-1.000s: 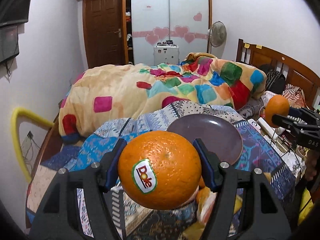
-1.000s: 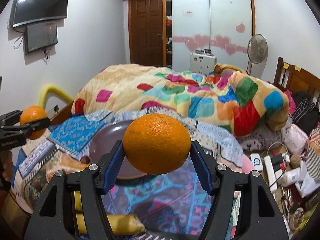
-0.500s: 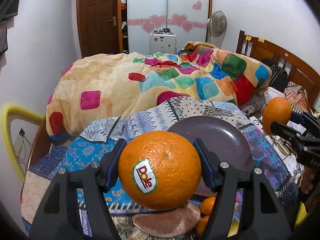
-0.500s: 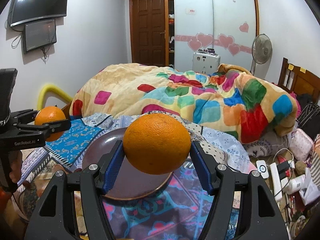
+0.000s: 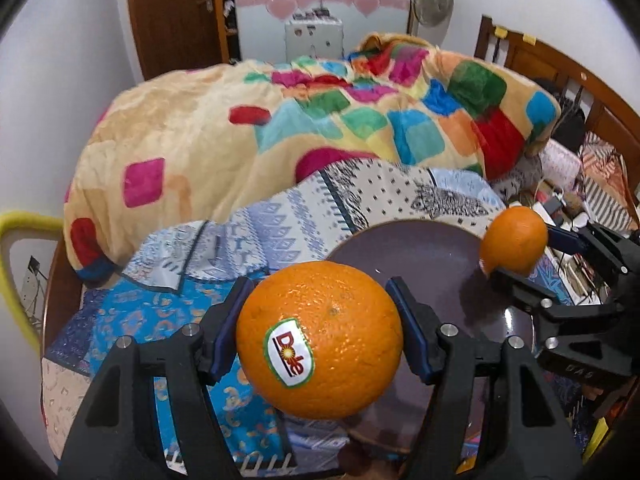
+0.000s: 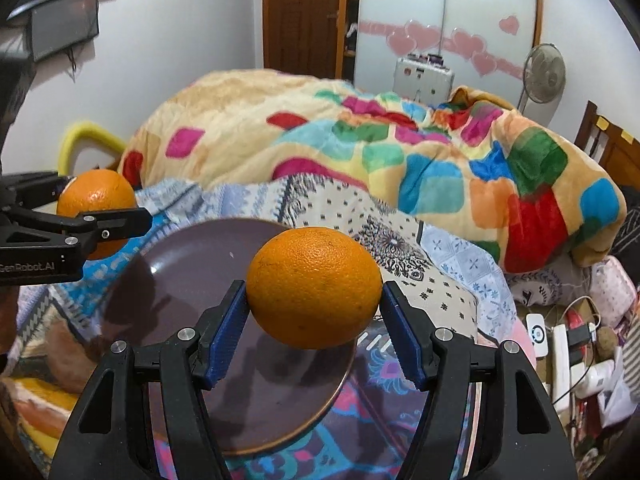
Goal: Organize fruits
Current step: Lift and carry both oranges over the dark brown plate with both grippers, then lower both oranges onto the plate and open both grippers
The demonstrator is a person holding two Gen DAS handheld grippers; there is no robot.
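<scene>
Presently the left gripper (image 5: 320, 338) is clenched on an orange with a Dole sticker (image 5: 319, 346), its blue fingers (image 5: 226, 330) pressing both sides, held above the near rim of the dark purple plate (image 5: 420, 252). Likewise the right gripper (image 6: 313, 328) grasps a plain orange (image 6: 314, 288) between its fingers (image 6: 228, 330), poised over the same plate, which lies bare on the patterned bedspread (image 6: 452, 272) before a colourful blanket (image 6: 360, 148).

A bed (image 6: 600, 148) covered by a colourful patchwork duvet (image 6: 360, 148) is seen against white walls (image 6: 180, 40), with a brown wooden door (image 6: 304, 16), a heart-decorated wardrobe (image 6: 448, 20) and a standing fan (image 6: 544, 76) behind.
</scene>
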